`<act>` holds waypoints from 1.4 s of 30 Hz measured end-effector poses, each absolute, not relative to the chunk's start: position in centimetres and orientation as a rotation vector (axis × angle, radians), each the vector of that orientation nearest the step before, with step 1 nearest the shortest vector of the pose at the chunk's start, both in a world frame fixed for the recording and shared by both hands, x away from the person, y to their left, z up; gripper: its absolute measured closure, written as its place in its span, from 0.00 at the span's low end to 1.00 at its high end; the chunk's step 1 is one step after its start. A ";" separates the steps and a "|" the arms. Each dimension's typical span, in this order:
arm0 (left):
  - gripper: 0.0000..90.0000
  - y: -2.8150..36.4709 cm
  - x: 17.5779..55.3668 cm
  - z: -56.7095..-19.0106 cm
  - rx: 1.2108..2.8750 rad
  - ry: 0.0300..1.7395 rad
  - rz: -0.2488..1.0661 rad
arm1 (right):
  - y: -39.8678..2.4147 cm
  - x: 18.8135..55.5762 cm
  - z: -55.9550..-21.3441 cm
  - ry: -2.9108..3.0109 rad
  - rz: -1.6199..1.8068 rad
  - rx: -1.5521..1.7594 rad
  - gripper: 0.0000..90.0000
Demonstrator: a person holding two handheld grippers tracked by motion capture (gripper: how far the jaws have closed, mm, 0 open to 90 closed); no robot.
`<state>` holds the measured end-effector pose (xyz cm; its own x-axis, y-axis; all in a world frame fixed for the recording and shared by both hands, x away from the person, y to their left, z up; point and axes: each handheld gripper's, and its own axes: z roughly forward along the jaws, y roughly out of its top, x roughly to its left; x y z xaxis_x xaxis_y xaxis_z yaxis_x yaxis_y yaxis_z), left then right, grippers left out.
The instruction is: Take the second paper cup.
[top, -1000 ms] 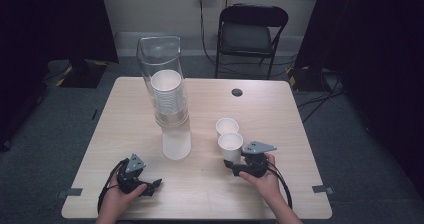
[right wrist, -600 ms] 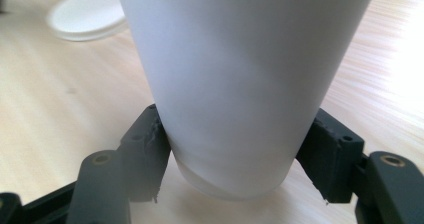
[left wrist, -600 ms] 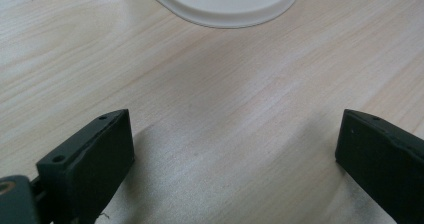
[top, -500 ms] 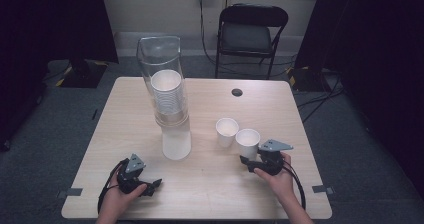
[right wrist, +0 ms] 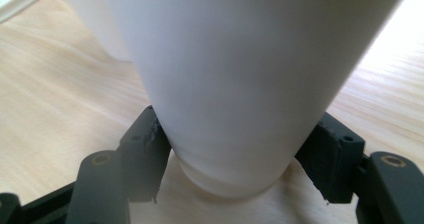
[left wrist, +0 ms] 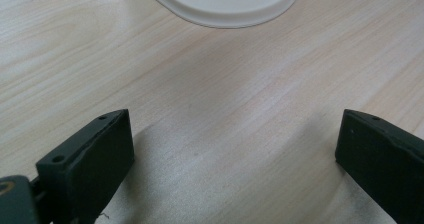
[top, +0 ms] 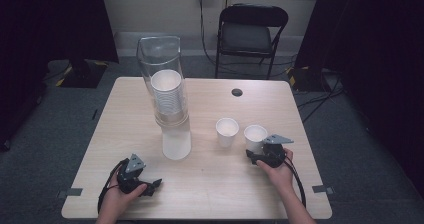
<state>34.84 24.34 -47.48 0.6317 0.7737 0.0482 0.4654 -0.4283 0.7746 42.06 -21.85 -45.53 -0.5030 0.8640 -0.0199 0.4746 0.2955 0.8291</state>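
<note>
A white paper cup [top: 255, 135] stands on the wooden table [top: 210, 184] at the right, and my right gripper [top: 252, 155] is shut on its lower part from the near side. In the right gripper view both jaws press against the cup's [right wrist: 235, 74] narrow base, one on each side. A second white cup [top: 227, 132] stands just to its left, apart from it. My left gripper [top: 152, 185] rests open near the front left edge, jaws wide with bare wood between them [left wrist: 235, 149].
A clear tube dispenser [top: 162, 69] with a stack of white cups [top: 169, 99] stands left of centre on a white base [top: 176, 143], whose edge shows in the left gripper view [left wrist: 220, 4]. A black folding chair [top: 252, 31] stands behind the table. A small black disc [top: 237, 92] lies at the back.
My right gripper has carried the cup to the right, away from the other cup, and set it beside it. The left gripper has stayed still.
</note>
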 end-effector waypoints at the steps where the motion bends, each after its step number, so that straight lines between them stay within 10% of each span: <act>1: 0.02 24.3 34.8 -47.5 2.095 0.964 0.521 | -22.0 42.2 -45.5 2.092 1.100 1.199 0.38; 26: 0.02 24.4 34.9 -47.5 2.100 0.963 0.519 | -22.2 44.3 -45.4 2.081 1.035 1.233 0.37; 42: 0.02 24.4 34.9 -47.4 2.104 0.961 0.520 | -22.3 42.7 -45.2 2.106 0.987 1.214 0.16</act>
<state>34.89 24.40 -47.44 0.6351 0.7707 0.0519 0.4652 -0.4353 0.7708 42.67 -22.32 -45.24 -0.4689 0.8803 -0.0725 0.5077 0.3358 0.7934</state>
